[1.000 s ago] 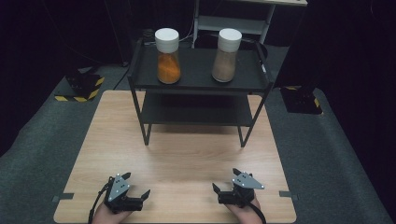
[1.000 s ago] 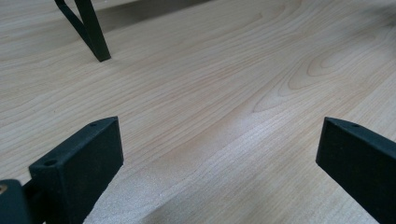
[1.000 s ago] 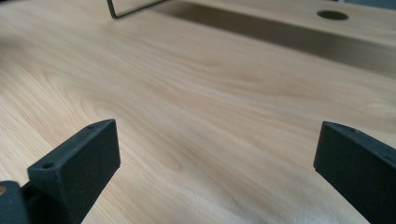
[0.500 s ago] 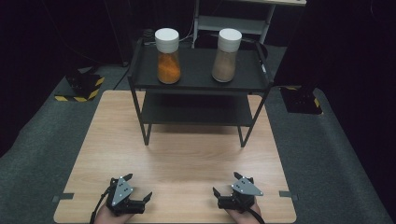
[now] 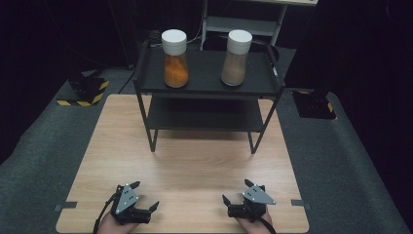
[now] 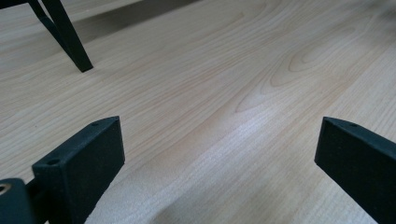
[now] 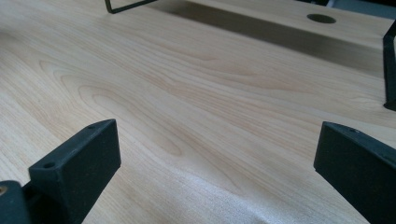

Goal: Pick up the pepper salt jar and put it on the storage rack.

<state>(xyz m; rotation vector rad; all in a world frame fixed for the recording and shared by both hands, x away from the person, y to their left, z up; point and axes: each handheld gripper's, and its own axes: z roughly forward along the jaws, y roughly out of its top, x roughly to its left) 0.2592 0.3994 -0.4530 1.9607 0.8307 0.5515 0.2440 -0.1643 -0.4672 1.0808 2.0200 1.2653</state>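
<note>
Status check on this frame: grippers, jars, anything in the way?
Left gripper and right gripper open, empty, low at near table edge. Orange jar and brown jar upright on shelf top. Bare table between.

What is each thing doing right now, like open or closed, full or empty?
Left gripper: open, holds nothing, low over the table.
Right gripper: open, holds nothing, low over the table.
Orange-filled jar: upright on the top shelf, white lid on, well over half full.
Brown-filled jar: upright on the top shelf, white lid on, well over half full.
Black shelf rack: standing on the wooden table.
</note>
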